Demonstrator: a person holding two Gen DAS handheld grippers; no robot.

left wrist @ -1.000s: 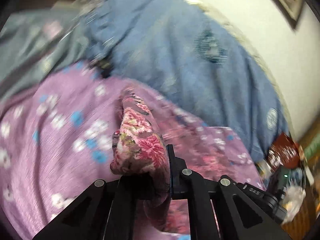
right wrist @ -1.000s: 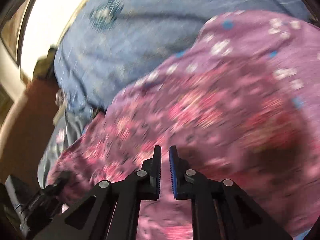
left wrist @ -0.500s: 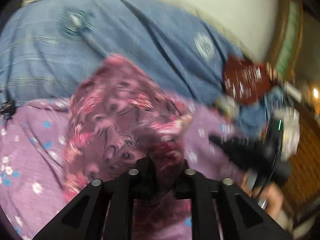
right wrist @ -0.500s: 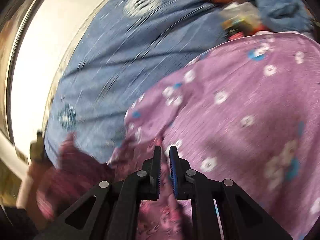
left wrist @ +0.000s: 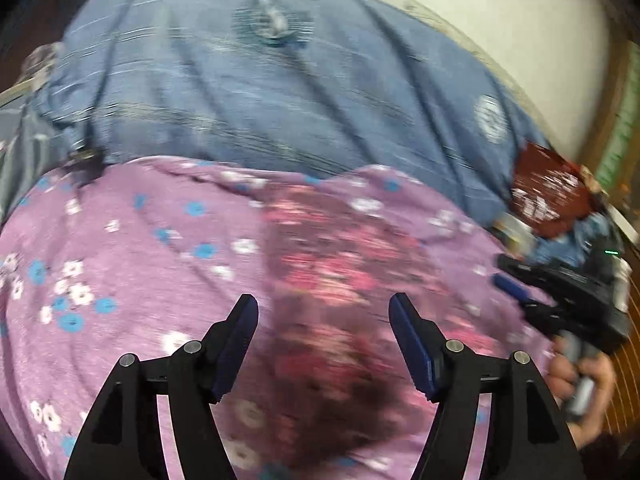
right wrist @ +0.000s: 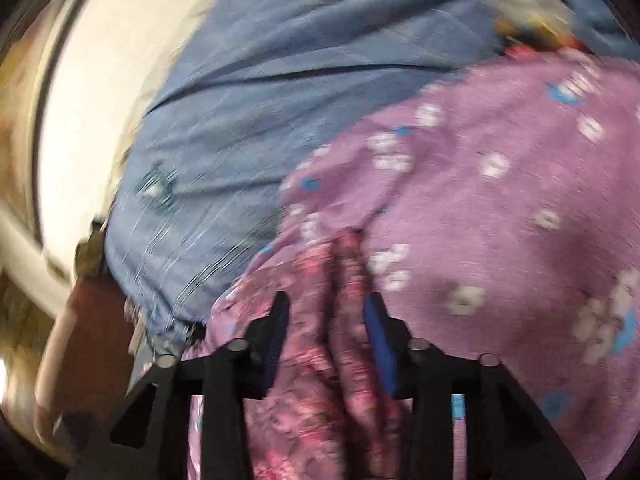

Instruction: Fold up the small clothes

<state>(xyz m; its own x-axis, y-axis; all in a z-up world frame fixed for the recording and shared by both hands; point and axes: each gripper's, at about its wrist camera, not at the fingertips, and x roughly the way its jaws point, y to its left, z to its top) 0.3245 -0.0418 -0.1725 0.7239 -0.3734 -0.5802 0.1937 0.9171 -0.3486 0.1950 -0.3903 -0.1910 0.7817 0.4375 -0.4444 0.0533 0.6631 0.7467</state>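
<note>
A small dark pink floral garment [left wrist: 344, 280] lies on a purple flowered cloth [left wrist: 132, 264] spread over the bed. My left gripper [left wrist: 323, 312] is open wide above the garment and holds nothing. In the right wrist view, an edge of the same floral garment [right wrist: 340, 280] runs between the fingers of my right gripper [right wrist: 326, 312], whose jaws stand apart around it without pinching. My right gripper also shows at the right edge of the left wrist view [left wrist: 516, 284], held by a hand. The frames are blurred by motion.
A blue bedspread [left wrist: 260, 92] covers the bed behind the purple cloth [right wrist: 500, 200]. A dark red packet [left wrist: 548, 196] and small clutter lie at the bed's right edge. A pale wall [left wrist: 520, 32] stands beyond.
My left gripper let go of the floral garment and opened wide; the garment now lies spread on the purple cloth. My right gripper went from shut to partly open around the garment's edge.
</note>
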